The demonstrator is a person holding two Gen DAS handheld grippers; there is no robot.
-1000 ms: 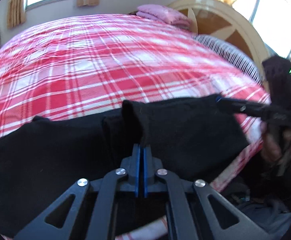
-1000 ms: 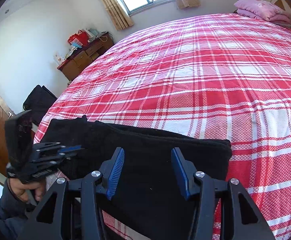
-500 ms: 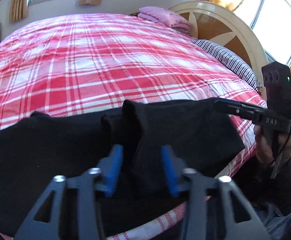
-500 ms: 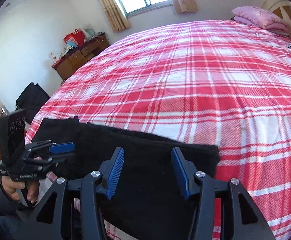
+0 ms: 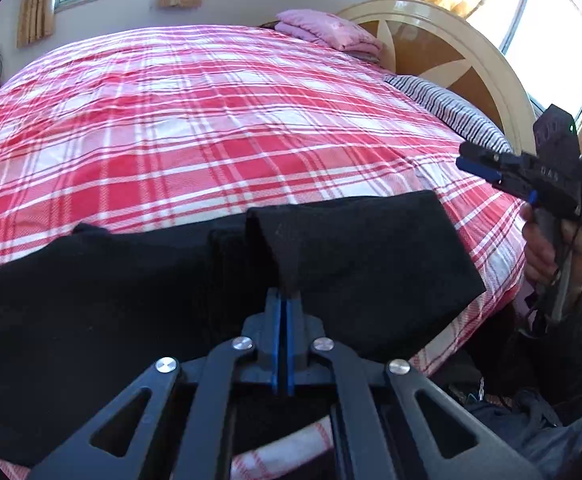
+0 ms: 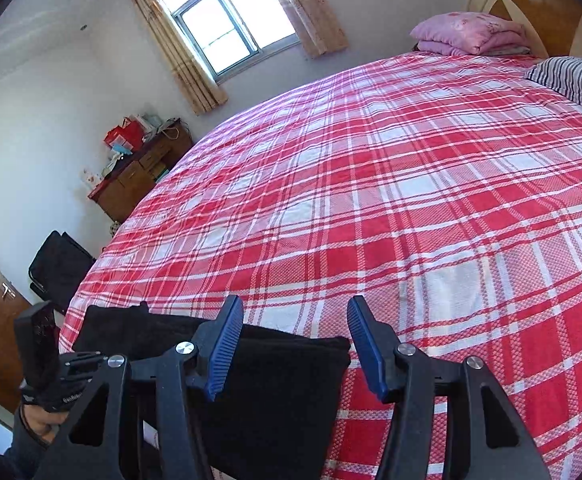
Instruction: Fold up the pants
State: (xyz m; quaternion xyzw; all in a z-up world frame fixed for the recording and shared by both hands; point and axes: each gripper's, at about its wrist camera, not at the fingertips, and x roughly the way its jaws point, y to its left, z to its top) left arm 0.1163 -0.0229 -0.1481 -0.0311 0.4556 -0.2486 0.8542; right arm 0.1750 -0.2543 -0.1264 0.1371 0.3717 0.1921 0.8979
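The black pants (image 5: 139, 280) lie folded along the near edge of the bed. My left gripper (image 5: 282, 300) is shut on a raised ridge of the pants' fabric near their middle. My right gripper (image 6: 295, 344) is open and empty, held above the right end of the pants (image 6: 275, 384). The right gripper also shows in the left wrist view (image 5: 487, 166), lifted off to the right of the pants. The left gripper's body shows at the lower left of the right wrist view (image 6: 63, 376).
The bed has a red and white plaid cover (image 5: 195, 120). A folded pink blanket (image 5: 331, 32) and a striped pillow (image 5: 451, 108) lie by the headboard (image 5: 471, 52). A wooden dresser (image 6: 139, 176) and a black bag (image 6: 59, 268) stand by the far wall.
My left gripper opened briefly and has shut again on the fabric ridge. My right gripper has lifted up and away from the pants' right end.
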